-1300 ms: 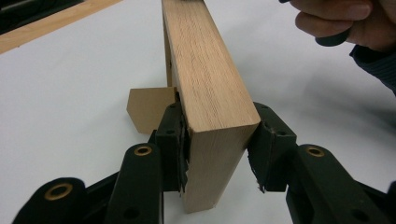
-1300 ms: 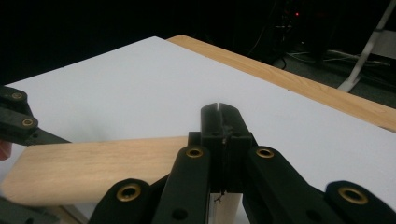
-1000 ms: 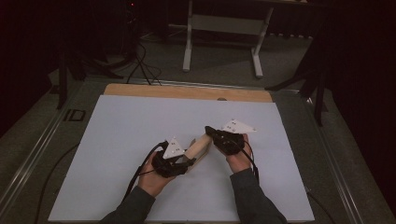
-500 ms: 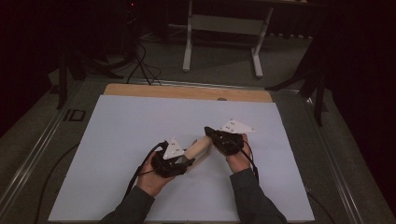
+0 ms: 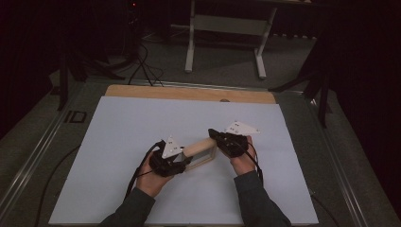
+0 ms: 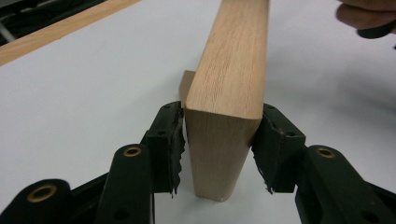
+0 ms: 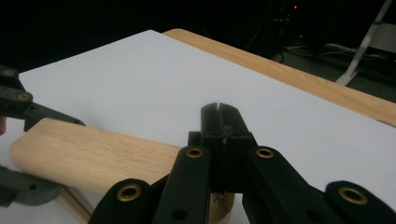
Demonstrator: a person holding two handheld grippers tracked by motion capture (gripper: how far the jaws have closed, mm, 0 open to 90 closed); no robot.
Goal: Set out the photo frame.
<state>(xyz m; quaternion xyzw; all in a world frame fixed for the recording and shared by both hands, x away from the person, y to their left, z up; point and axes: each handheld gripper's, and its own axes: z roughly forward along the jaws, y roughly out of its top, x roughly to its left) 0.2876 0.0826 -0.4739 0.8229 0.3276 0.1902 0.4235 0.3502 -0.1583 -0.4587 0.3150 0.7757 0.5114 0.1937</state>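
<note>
Left claw (image 6: 219,154) jaws just opening, wooden frame (image 6: 231,84) between; right claw (image 7: 223,122) closed atop frame.

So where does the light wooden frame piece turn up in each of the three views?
High view: the light wooden frame piece lies at centre, between the two claws, on the white table sheet.
Left gripper view: its end stands upright at centre, between the open jaws of the left claw.
Right gripper view: its rounded top runs along the lower left, behind the shut right claw.
Shared landmark: the table's bare wooden edge strip.
</note>
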